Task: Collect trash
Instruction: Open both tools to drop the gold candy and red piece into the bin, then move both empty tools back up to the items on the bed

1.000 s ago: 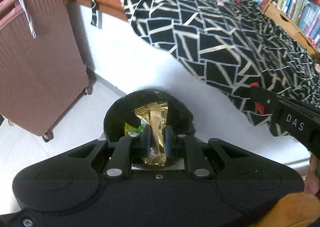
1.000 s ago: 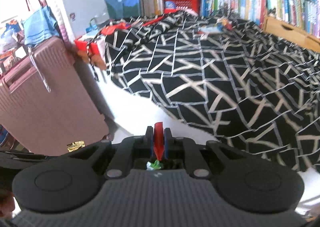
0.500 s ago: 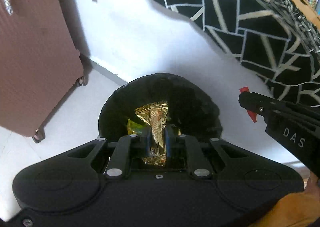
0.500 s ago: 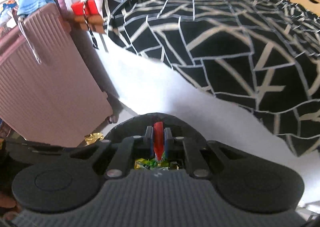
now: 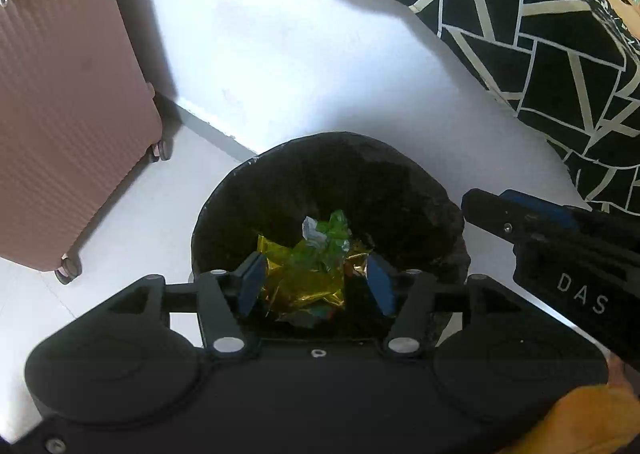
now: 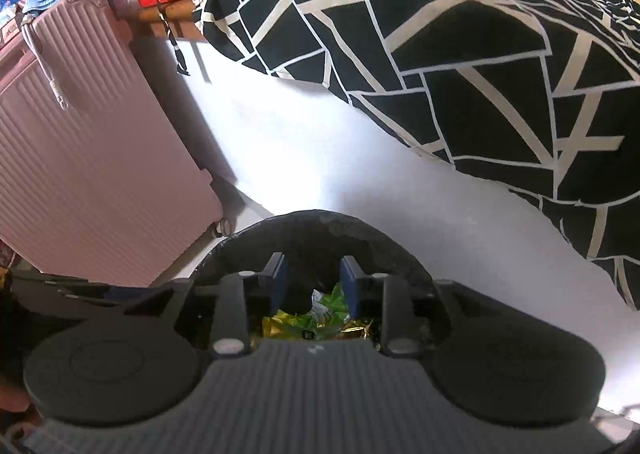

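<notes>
Both grippers hang over the mouth of the round bin lined with a black plastic bag (image 5: 328, 182), and the crumpled gold foil wrapper (image 5: 300, 286) lies straight below the left gripper (image 5: 316, 282), on the heap inside the bin, beside a scrunched green wrapper (image 5: 332, 230) with a white scrap on it. The left gripper's blue pads stand well apart and its jaws are opening; nothing is pressed between them, the gold foil showing loose in the gap and lower down. The right gripper (image 6: 312, 282) points into the same bin from the side nearer the black-and-white patterned bed cover (image 6: 460, 54); its jaws are opening too, with no thing between them and only the heap visible underneath. A second ago the left pads were clamped on the upright gold wrapper and the right pads on a red strip, both well above the bin; now both pieces are let go, the red one not to be made out. The ribbed pink suitcase (image 5: 60, 94) stands just beside the bin
</notes>
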`<state>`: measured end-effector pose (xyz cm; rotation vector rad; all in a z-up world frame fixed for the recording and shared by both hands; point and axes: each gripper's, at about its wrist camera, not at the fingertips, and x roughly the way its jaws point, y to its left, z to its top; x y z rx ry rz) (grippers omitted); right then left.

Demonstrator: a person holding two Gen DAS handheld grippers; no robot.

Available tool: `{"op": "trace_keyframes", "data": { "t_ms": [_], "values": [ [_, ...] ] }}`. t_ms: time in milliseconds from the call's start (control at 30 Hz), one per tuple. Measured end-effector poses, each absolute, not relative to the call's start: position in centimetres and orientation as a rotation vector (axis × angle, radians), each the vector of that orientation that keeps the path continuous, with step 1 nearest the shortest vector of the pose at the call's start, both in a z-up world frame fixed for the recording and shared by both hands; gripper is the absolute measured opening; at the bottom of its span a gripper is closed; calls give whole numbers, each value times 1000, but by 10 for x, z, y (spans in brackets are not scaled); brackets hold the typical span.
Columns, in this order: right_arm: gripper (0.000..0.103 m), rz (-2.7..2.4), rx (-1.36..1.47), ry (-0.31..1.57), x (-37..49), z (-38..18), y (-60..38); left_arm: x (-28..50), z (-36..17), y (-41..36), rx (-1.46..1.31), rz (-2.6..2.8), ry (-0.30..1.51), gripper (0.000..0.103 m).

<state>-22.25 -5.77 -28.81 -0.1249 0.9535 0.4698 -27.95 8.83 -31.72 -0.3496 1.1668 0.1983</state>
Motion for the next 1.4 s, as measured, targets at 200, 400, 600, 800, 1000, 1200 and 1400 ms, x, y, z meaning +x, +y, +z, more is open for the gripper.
{"op": "trace_keyframes", "data": {
  "t_ms": [200,400,600,800,1000,1200,1400],
  "values": [
    [50,464,-122,950,-226,-265,-57,-284,-291,87,-355,204,1160,62],
    [55,436,-106,936,-230,-222,-64,-286,-246,86,-342,207,1148,72],
    [61,392,-98,905,-234,-167,-74,-282,-189,82,-320,176,1116,76],
    [67,307,-78,850,-226,-105,-82,-258,-122,80,-297,109,1052,80],
    [73,190,-53,746,-207,-42,-90,-213,-58,79,-246,2,962,81],
    [76,74,-33,611,-187,11,-104,-166,-5,74,-184,-93,869,81],
    [78,-28,-6,545,-168,37,-117,-133,19,68,-187,-144,834,81]
  ]
}}
